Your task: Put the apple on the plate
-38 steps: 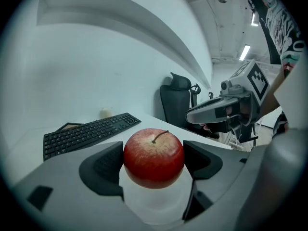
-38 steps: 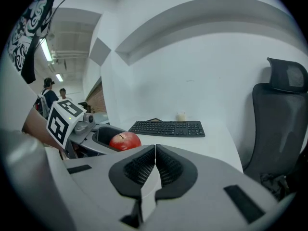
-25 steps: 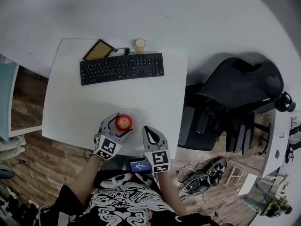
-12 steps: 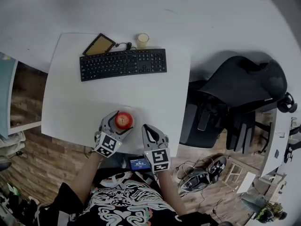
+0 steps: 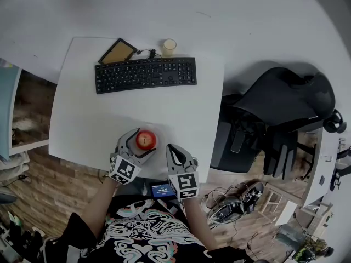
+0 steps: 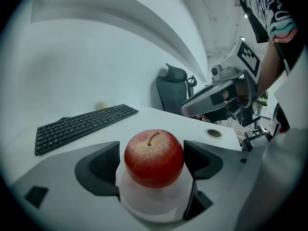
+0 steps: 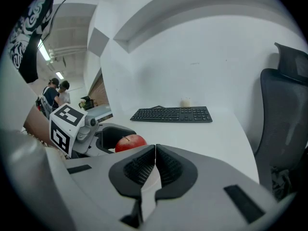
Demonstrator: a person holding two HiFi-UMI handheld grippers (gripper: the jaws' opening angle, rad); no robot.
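Between the jaws of the left gripper [image 5: 141, 142], head view, sits the apple [image 5: 145, 139], low over the near edge of the desk [image 5: 109, 119]. The right gripper [image 5: 172, 150] hangs just to its right, apart from it, w/ nothing in it. Well ahead of both tools lie a keyboard [image 5: 145, 74], a tablet-like slab [image 5: 117, 51] and a cup [image 5: 169, 47]; cup contents can't be told from here. Left gripper view: the apple is upright, stem up, resting on a small white plate [image 6: 153, 203] that lies under and btw. the two dark pads. The pads press close on both sides, so the jaws look clamped on the fruit, though a thin sliver at the left pad leaves some doubt. The plate holds the apple only, nothing else on it. Right gripper view: jaws fully together, ribbed pads meeting, empty; the apple shows ahead and to the left of them, inside the other tool's jaws. Judgement: the placing step is approx. done, i.e. the apple seems seated on the plate and only the letting-go is left. Next move prob. calls for opening the left jaws evenly and backing straight out toward the person, w/o nudging the apple, since a round fruit on a shallow plate could roll off.
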